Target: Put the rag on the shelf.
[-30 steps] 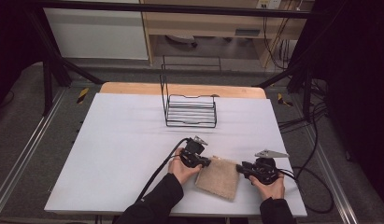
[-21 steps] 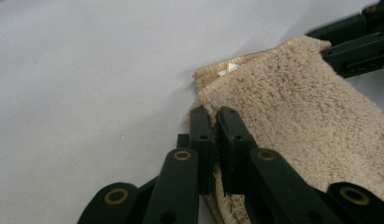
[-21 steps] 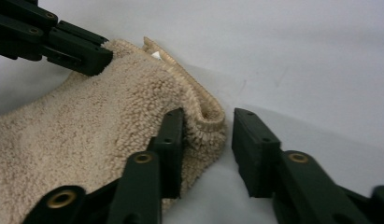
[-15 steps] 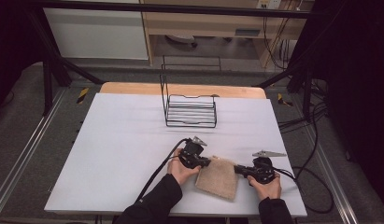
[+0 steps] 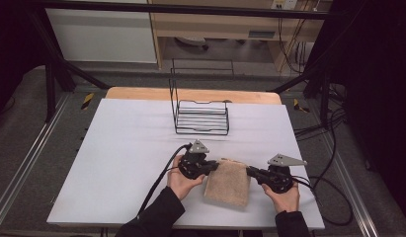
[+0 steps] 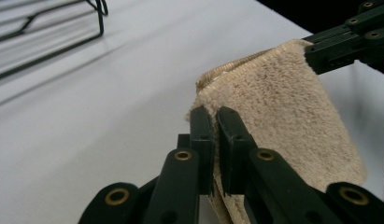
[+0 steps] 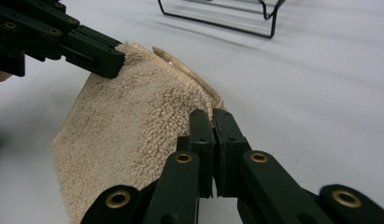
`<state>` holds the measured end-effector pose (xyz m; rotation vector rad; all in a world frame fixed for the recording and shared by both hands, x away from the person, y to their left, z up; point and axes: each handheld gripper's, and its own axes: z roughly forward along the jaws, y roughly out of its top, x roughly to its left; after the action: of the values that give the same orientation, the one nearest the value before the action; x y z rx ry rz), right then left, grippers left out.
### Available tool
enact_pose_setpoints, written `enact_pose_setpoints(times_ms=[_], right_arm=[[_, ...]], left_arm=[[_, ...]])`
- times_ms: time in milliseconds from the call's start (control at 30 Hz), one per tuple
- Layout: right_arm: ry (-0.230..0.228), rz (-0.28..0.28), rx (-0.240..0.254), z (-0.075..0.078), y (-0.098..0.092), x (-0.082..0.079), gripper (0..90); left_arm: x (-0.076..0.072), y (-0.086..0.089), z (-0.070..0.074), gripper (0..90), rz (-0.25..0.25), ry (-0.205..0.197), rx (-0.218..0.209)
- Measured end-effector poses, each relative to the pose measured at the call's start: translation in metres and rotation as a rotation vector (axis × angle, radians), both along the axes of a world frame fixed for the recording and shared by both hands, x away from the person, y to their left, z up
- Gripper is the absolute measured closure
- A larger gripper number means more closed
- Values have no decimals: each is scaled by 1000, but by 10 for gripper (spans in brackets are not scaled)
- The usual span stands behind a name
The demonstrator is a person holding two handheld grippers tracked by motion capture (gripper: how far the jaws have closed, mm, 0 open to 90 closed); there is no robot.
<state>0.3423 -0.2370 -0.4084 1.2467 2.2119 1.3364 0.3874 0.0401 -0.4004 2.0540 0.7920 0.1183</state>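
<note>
A folded beige towel [image 5: 228,183] lies near the front edge of the white table [image 5: 126,148], its far edge lifted. My left gripper [image 5: 215,167] is shut on the towel's far left corner [image 6: 213,100]. My right gripper [image 5: 250,172] is shut on the far right corner [image 7: 199,105]. In the left gripper view the towel [image 6: 283,116] slopes away to the right gripper's black jaws at top right. The right gripper view shows the towel [image 7: 133,126] with the left gripper's jaws pinching it at top left.
A black wire rack [image 5: 200,111] stands at the back middle of the table, also seen as the rack [image 6: 45,32] and the rack [image 7: 227,16] in the gripper views. Cables trail off the table's right side and front.
Both grippers have shifted slightly toward the front with the towel's far edge still held; the towel lies a bit flatter and more squarely.
</note>
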Motion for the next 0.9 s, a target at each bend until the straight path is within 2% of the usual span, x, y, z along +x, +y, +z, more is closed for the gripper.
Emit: enact_pose_setpoints(times_ms=[133,467,733,867,900], right_arm=[[-30,13,7,8,3,1,882],[-94,66,-19,32,15,3,885],[-134,100,-36,44,23,2,886],[-159,108,-34,50,25,3,887],[-166,110,-35,52,26,3,887]], left_arm=[[-4,5,14,853,4,-44,-5],[-1,15,24,853,21,-66,-20],[3,21,28,851,35,-73,-29],[3,24,33,852,41,-88,-40],[3,27,38,851,47,-104,-48]])
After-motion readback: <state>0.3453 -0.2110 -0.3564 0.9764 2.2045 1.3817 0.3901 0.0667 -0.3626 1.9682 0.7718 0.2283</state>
